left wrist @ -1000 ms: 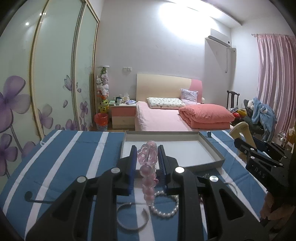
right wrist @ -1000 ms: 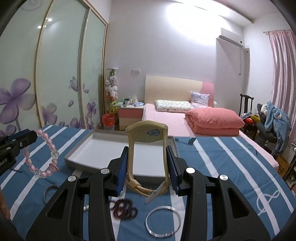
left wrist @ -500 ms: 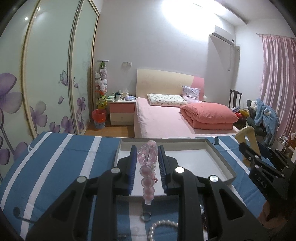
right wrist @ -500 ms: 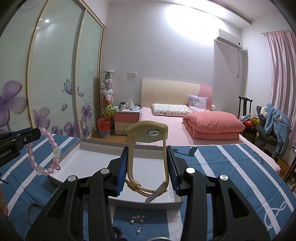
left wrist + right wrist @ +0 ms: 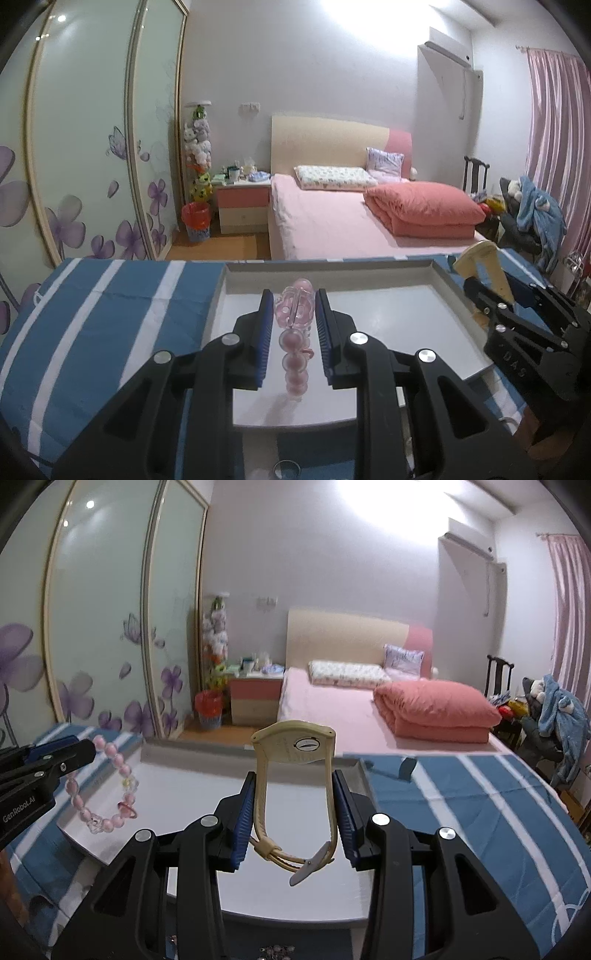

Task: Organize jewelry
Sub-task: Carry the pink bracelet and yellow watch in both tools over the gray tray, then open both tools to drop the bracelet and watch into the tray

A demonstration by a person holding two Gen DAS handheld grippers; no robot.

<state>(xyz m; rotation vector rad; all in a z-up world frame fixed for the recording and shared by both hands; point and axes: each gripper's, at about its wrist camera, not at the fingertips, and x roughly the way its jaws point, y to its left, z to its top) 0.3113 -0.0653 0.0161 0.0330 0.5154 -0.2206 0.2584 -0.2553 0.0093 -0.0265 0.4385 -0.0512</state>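
Observation:
A pink bead bracelet (image 5: 294, 343) hangs between the blue pads of my left gripper (image 5: 294, 314), which is shut on it above the grey tray (image 5: 391, 317). From the right wrist view the same bracelet (image 5: 110, 794) dangles as a loop under the left gripper (image 5: 79, 753) over the tray's left side. My right gripper (image 5: 294, 805) is shut on a cream-coloured wristwatch (image 5: 295, 746), its strap loop squeezed between the pads and its face turned away, above the tray's (image 5: 406, 893) middle. In the left wrist view the watch (image 5: 480, 273) and right gripper (image 5: 517, 332) show at the right.
The tray lies on a table with a blue cloth striped in white (image 5: 110, 314). Small jewelry pieces (image 5: 277, 949) lie on the cloth at the tray's near edge. Beyond the table are a bed (image 5: 332, 221), a nightstand, a flowered wardrobe (image 5: 74, 147) and a chair with clothes.
Both grippers have moved forward and lower, from over the loose rings and pearl bracelet on the cloth to over the tray. Each keeps its hold.

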